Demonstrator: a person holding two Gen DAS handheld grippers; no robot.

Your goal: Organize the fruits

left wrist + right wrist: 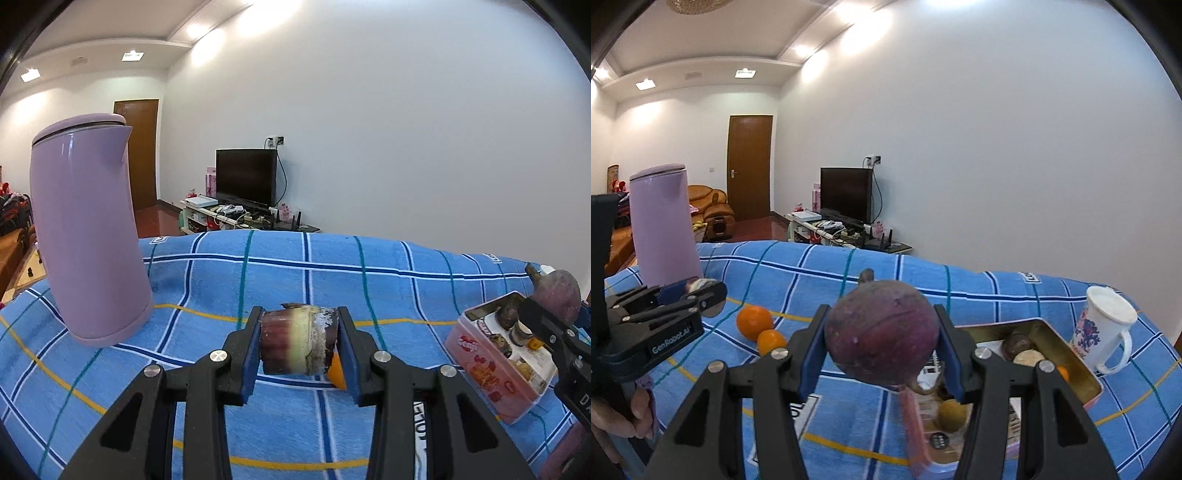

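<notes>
My left gripper is shut on a short piece of purple sugarcane, held just above the blue checked cloth. An orange peeks out behind it. My right gripper is shut on a round purple fruit, held above the near-left end of an open pink tin that holds several small fruits. The tin and the right gripper with its fruit show at the right of the left wrist view. Two oranges lie on the cloth left of the tin.
A tall lilac kettle stands at the left of the table. A white mug with a blue print stands right of the tin. A TV stand and a door lie beyond the table.
</notes>
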